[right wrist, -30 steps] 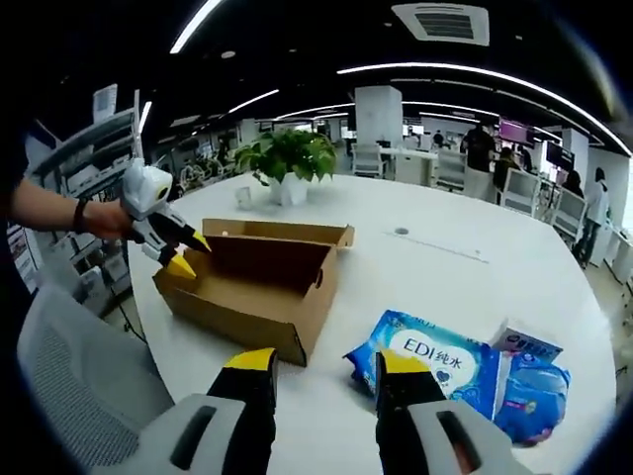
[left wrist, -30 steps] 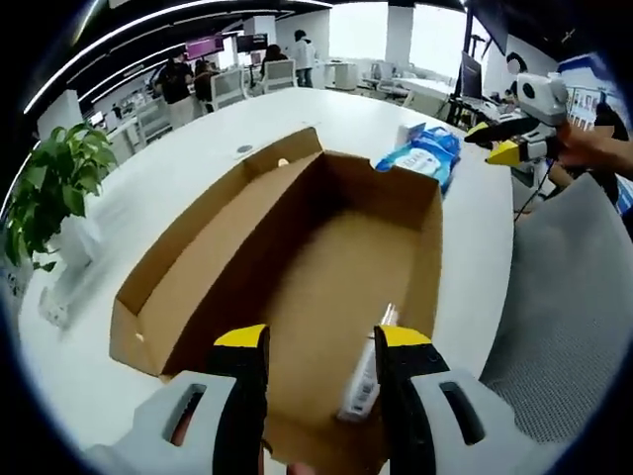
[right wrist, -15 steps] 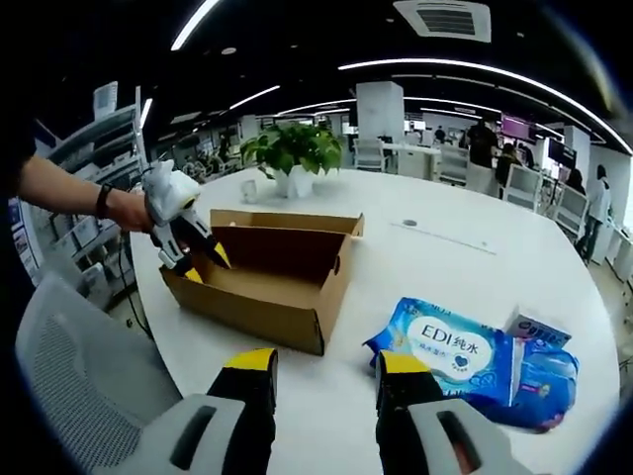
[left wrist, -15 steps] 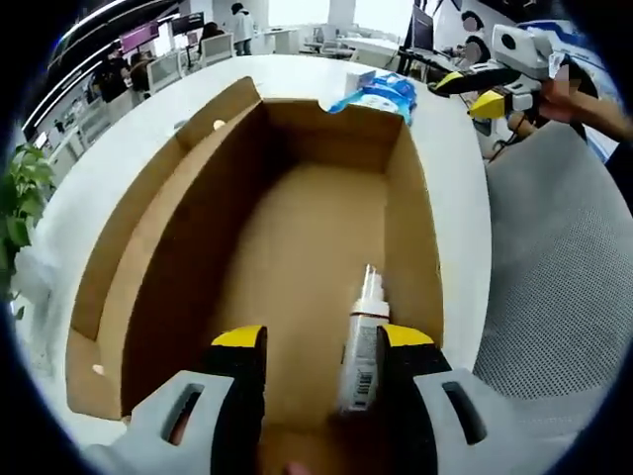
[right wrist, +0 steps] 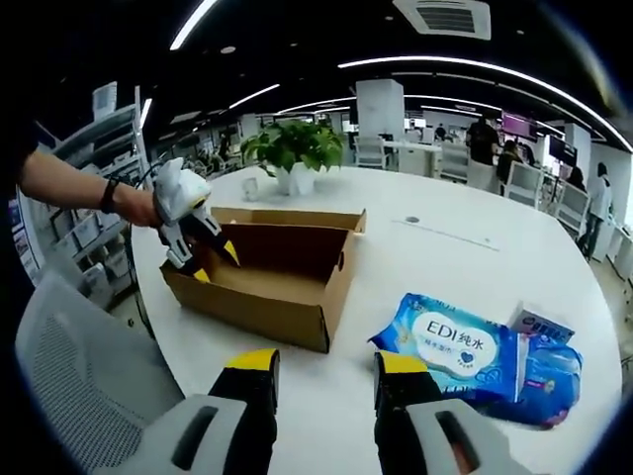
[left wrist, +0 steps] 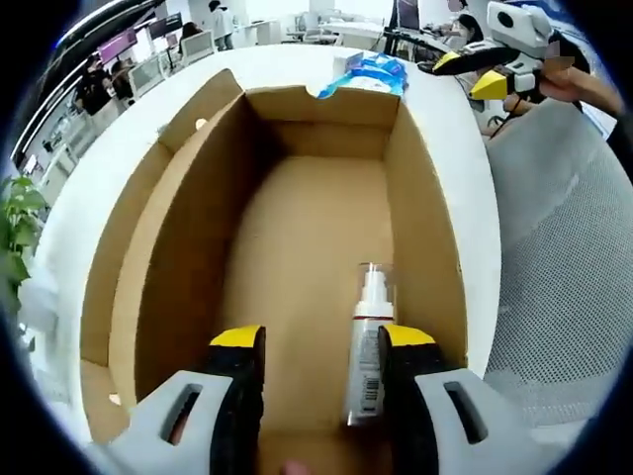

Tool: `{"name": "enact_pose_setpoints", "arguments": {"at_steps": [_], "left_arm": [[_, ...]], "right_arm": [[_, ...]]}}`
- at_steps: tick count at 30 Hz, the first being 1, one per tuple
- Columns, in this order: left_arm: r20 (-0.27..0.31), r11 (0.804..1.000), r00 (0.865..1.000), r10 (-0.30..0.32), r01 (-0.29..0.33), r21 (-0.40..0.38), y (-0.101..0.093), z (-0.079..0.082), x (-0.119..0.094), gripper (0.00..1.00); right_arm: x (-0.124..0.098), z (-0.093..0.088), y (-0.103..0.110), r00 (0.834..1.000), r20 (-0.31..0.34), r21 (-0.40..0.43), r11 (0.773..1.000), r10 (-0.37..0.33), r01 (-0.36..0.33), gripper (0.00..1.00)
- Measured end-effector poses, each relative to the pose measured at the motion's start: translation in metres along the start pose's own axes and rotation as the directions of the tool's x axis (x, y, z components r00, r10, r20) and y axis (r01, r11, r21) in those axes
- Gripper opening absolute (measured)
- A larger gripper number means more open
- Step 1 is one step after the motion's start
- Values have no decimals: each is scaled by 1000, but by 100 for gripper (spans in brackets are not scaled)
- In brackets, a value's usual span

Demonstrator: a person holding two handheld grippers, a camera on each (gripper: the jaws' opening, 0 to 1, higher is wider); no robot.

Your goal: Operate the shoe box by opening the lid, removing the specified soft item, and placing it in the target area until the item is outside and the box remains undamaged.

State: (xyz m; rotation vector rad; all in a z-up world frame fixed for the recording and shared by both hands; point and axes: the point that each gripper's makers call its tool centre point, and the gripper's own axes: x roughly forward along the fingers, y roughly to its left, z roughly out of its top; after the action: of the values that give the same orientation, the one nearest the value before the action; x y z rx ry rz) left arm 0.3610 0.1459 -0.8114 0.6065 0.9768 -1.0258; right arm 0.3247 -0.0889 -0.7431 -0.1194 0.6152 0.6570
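Note:
The brown shoe box [left wrist: 297,228] stands open on the white table, its lid [left wrist: 138,228] folded out to the left. On the box floor lies a white spray bottle [left wrist: 368,346], close to my right-hand jaw. My left gripper [left wrist: 321,341] is open and hangs over the near end of the box. The right gripper view shows the box [right wrist: 262,282] from the side, with the left gripper [right wrist: 198,237] dipping into its left end. My right gripper [right wrist: 321,361] is open above bare table, empty, and shows too as the right gripper [left wrist: 485,71] beyond the box.
A blue wet-wipes pack [right wrist: 460,346] lies right of the box, with a small carton [right wrist: 541,323] and another blue pack behind it. A potted plant [right wrist: 292,148] stands at the back. A grey mesh chair [right wrist: 79,376] sits by the table edge. Desks and people are far behind.
My left gripper has come forward and lower over the box, so the bottle now shows in full on the floor. The right gripper has hardly moved.

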Motion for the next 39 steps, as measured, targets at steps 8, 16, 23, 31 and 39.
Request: {"name": "enact_pose_setpoints", "arguments": {"at_steps": [8, 16, 23, 31, 39], "left_arm": [[4, 998, 998, -59, 59, -5, -16, -3, 2, 45], [-75, 1000, 997, 0, 1, 17, 1, -19, 12, 34], [-65, 1000, 998, -18, 18, -1, -10, -19, 24, 20], [-7, 998, 999, -36, 35, -57, -10, -20, 27, 19], [74, 996, 997, -14, 20, -89, -5, -9, -2, 19]], "right_arm": [[-2, -4, 0, 1000, -4, 10, 1000, -2, 2, 35], [-1, -6, 6, 1000, -9, 9, 1000, 0, 0, 34], [-2, -9, 10, 1000, -23, 6, 1000, 3, -3, 34], [-3, -7, 13, 1000, -26, -2, 1000, 12, -12, 34], [-2, 0, 19, 999, -21, -23, 999, 40, -40, 33]]}}
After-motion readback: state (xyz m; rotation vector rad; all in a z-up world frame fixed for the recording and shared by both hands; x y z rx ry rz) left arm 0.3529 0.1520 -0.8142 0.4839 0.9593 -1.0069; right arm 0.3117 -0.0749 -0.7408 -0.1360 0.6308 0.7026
